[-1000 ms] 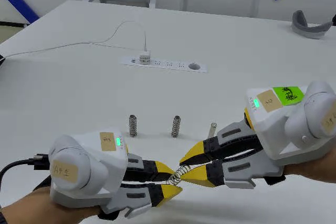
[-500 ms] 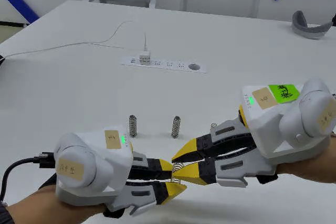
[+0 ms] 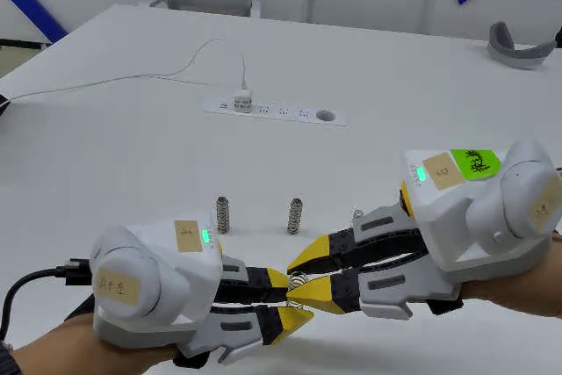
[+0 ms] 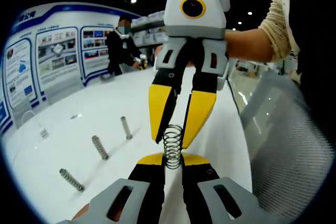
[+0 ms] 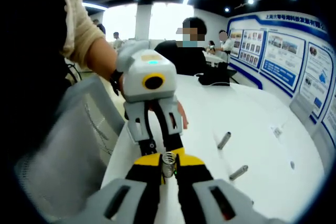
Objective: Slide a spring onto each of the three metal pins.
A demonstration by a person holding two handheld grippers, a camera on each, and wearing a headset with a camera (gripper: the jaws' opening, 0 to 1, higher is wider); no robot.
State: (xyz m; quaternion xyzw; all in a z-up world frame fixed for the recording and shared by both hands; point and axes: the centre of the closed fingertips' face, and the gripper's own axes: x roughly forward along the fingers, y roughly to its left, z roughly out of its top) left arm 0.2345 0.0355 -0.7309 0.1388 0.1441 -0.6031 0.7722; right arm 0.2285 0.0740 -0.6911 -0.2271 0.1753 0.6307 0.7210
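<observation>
Spring (image 4: 172, 148), judged light and easily squashed (best pinched gently across its end coils), is clamped by the left hand-held gripper (image 4: 172, 160) over the worktop (image 3: 132, 155) and flanked by the jaws of the right hand-held gripper (image 4: 171, 142), whose grip cannot be told.

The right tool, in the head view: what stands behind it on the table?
The top of a bare metal pin shows just behind the right tool; the pin's lower part is covered by that tool.

Right gripper (image 3: 291, 285) moved in
Slid left and lower; jaws now further over the spring (image 3: 300, 281); bare pin (image 3: 357, 213) mostly hidden behind it.
</observation>
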